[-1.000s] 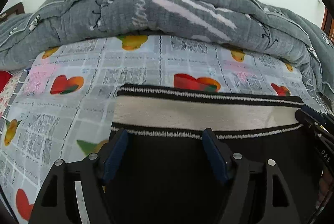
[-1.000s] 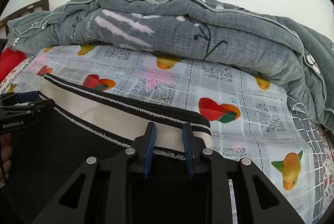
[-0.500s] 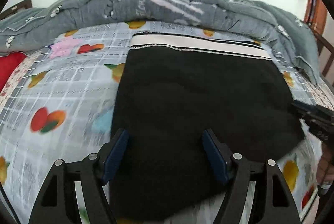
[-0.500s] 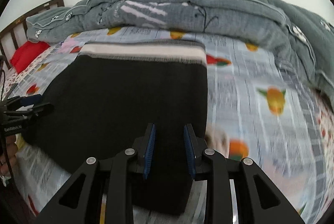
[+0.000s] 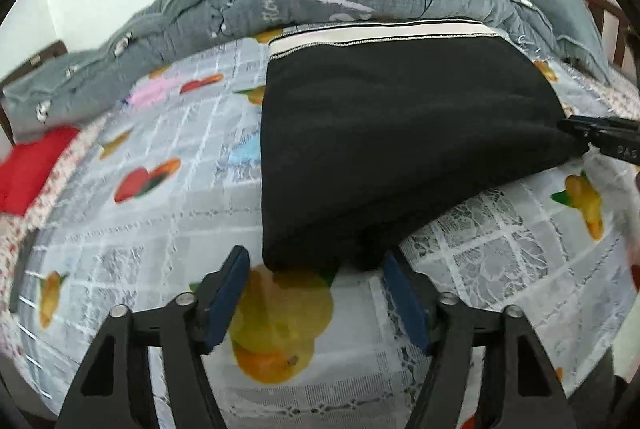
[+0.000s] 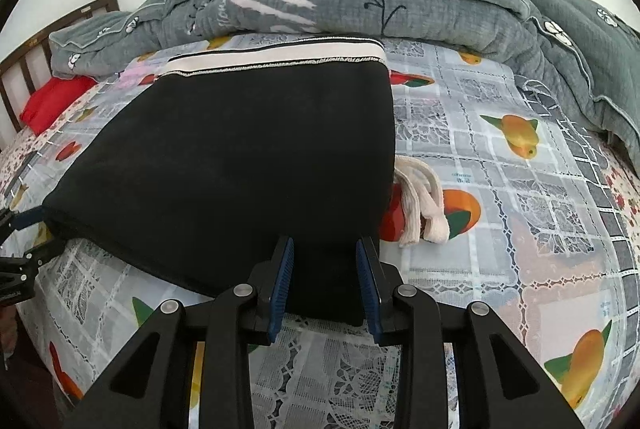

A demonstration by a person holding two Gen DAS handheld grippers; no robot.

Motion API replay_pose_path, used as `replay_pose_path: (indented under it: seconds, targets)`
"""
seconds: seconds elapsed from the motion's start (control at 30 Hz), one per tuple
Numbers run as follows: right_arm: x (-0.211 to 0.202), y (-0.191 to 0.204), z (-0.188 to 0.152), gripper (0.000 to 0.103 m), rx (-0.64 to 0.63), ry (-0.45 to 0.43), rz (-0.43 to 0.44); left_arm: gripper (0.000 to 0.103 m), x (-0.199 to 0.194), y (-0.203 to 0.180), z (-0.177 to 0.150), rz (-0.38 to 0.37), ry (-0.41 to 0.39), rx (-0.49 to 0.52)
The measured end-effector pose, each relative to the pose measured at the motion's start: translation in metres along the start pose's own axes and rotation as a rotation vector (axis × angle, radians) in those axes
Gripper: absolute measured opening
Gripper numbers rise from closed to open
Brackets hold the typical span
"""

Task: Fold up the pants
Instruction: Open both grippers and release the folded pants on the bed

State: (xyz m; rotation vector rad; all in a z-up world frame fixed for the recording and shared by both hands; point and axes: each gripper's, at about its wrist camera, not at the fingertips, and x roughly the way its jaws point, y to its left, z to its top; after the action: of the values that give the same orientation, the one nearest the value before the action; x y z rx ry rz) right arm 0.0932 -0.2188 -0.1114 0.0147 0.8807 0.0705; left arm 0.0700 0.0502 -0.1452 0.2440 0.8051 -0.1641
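Note:
The black pants (image 5: 384, 141) lie folded on the bed, their cream waistband (image 5: 380, 33) at the far end by the grey quilt. My left gripper (image 5: 316, 269) is open and empty just short of the near left corner of the fold. My right gripper (image 6: 325, 253) is open with its jaws astride the near right edge of the pants (image 6: 248, 157), holding nothing. The cream drawstring (image 6: 420, 197) sticks out from under the right side. The right gripper also shows at the right edge of the left wrist view (image 5: 600, 137).
A rumpled grey quilt (image 6: 360, 1) is piled along the far side of the bed. The fruit-print sheet (image 6: 500, 169) covers the rest. A red pillow (image 6: 52, 101) and a wooden headboard (image 6: 24, 69) are at the far left.
Both grippers have pulled back from the waistband to the near edge of the folded pants. The right gripper's jaws have opened wider. The pants stay flat on the bed.

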Motion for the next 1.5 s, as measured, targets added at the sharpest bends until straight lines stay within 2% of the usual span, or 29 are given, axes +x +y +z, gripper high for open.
replay_pose_path:
  seconds: [0.03,0.07,0.1,0.13,0.17,0.2,0.27,0.3,0.33,0.4,0.43,0.5,0.6,0.67,0.7,0.77,0.8,0.83,0.97,1.03,1.13,1.27,1.33,1.4,1.43,1.5]
  targets:
    - [0.0,0.0,0.0,0.032,0.0,0.002,-0.001,0.034,0.0,0.0,0.002,-0.007,-0.003,0.002]
    - [0.0,0.0,0.0,0.032,0.002,0.005,-0.003,0.022,-0.004,0.002,0.003,-0.015,-0.02,-0.02]
    - [0.0,0.0,0.0,0.032,0.005,0.007,-0.004,0.015,-0.016,0.011,0.003,-0.062,-0.089,-0.1]
    - [0.0,0.0,0.0,0.032,0.01,0.009,-0.004,0.015,-0.019,0.019,0.001,-0.096,-0.116,-0.156]
    - [-0.001,-0.001,-0.002,0.032,0.017,0.01,-0.001,0.015,-0.014,0.024,0.0,-0.111,-0.099,-0.196]
    - [-0.001,-0.002,-0.002,0.032,0.027,0.012,0.006,0.015,0.002,0.027,-0.004,-0.101,-0.026,-0.217]
    - [0.0,-0.002,-0.002,0.032,0.025,0.015,0.008,0.018,0.004,0.02,-0.01,-0.072,-0.036,-0.19]
    - [-0.001,-0.001,-0.001,0.032,0.016,0.023,-0.001,0.024,-0.002,0.018,-0.01,-0.051,-0.033,-0.178]
    - [-0.003,-0.001,0.0,0.033,0.013,0.03,-0.009,0.025,-0.006,0.019,-0.011,-0.07,-0.024,-0.193]
    - [-0.012,-0.004,0.002,0.033,0.019,0.023,-0.002,0.027,-0.019,0.028,-0.015,-0.137,-0.056,-0.25]
    - [-0.015,-0.006,0.003,0.033,0.025,0.013,0.004,0.032,-0.028,0.033,-0.017,-0.157,-0.094,-0.273]
    - [-0.019,-0.01,0.006,0.033,0.049,-0.007,0.01,0.042,-0.043,0.039,-0.015,-0.154,-0.164,-0.306]
    - [-0.009,-0.009,0.009,0.033,0.082,0.006,0.032,0.042,-0.044,0.041,0.005,-0.176,-0.2,-0.348]
    - [0.001,-0.006,0.006,0.035,0.075,0.02,0.011,0.042,-0.035,0.036,0.016,-0.202,-0.199,-0.349]
    - [0.005,-0.004,0.003,0.036,0.066,0.027,-0.003,0.042,-0.021,0.028,0.022,-0.195,-0.166,-0.336]
    - [0.004,-0.004,-0.002,0.038,0.063,0.027,-0.016,0.043,0.009,0.014,0.02,-0.137,-0.053,-0.307]
    - [0.0,-0.005,-0.003,0.038,0.061,0.037,-0.02,0.044,0.01,0.008,0.014,-0.113,-0.065,-0.286]
    - [-0.004,-0.007,-0.004,0.038,0.062,0.048,-0.018,0.044,0.005,0.003,0.009,-0.101,-0.091,-0.27]
    - [-0.034,-0.012,-0.007,0.038,0.029,0.021,-0.014,0.046,-0.01,-0.001,0.005,-0.112,-0.045,-0.254]
    - [-0.045,-0.014,-0.006,0.039,0.033,0.01,-0.03,0.046,-0.021,0.006,0.009,-0.126,-0.025,-0.3]
    - [-0.064,-0.018,-0.005,0.043,0.068,0.013,-0.014,0.047,-0.047,0.009,0.016,-0.137,-0.037,-0.362]
    - [-0.097,-0.022,-0.006,0.046,0.114,-0.005,-0.013,0.056,-0.087,-0.005,0.031,-0.12,-0.073,-0.348]
    - [-0.116,-0.023,-0.008,0.049,0.132,-0.017,-0.032,0.065,-0.104,-0.015,0.036,-0.085,-0.079,-0.336]
    - [-0.137,-0.026,-0.01,0.05,0.14,-0.044,-0.063,0.066,-0.122,-0.028,0.038,-0.091,-0.099,-0.326]
    - [-0.145,-0.027,-0.011,0.054,0.145,-0.059,-0.084,0.071,-0.13,-0.033,0.038,-0.087,-0.112,-0.318]
    - [-0.162,-0.028,-0.013,0.07,0.153,-0.084,-0.121,0.078,-0.147,-0.044,0.038,-0.036,-0.145,-0.285]
